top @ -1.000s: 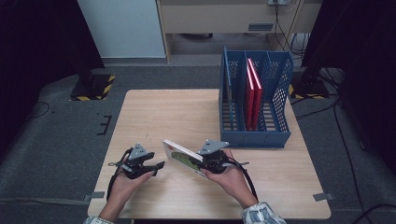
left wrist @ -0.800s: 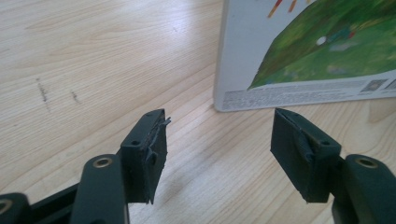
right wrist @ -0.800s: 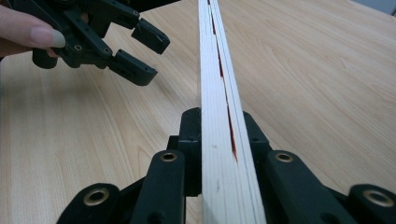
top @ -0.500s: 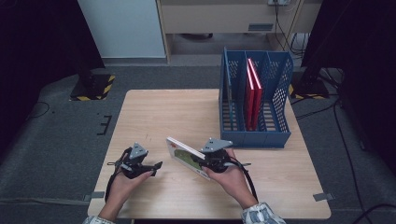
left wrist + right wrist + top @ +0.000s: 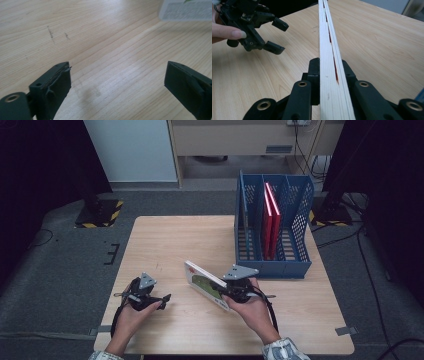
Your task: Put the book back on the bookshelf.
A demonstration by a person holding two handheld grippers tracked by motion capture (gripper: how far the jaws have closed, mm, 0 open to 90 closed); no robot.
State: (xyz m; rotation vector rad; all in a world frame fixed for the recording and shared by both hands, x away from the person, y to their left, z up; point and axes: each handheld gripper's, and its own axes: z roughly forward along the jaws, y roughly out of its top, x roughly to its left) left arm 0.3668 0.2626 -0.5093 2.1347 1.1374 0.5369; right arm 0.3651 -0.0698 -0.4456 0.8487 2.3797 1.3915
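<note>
My right gripper (image 5: pixel 226 292) is shut on a thin white book (image 5: pixel 206 284) with a green picture on its cover, held tilted just above the wooden table (image 5: pixel 175 240). In the right gripper view the book's page edge (image 5: pixel 327 62) runs straight up between the two jaws, pinched near the spine end. My left gripper (image 5: pixel 162 299) rests low at the table's front left, apart from the book. Its jaws have just been opening and stand wide with nothing between them (image 5: pixel 117 82). The left gripper (image 5: pixel 275 36) also appears open in the right gripper view. A corner of the book (image 5: pixel 186 10) shows at the top right of the left gripper view.
A blue slotted file rack (image 5: pixel 272 227) stands at the table's back right with two red books (image 5: pixel 270 217) upright in a middle slot. The table's far left and middle are bare wood. Dark stands flank the table on the grey carpet.
The left gripper's jaws have spread apart and it has drawn slightly left, away from the book. The book stays in the right gripper, barely moved.
</note>
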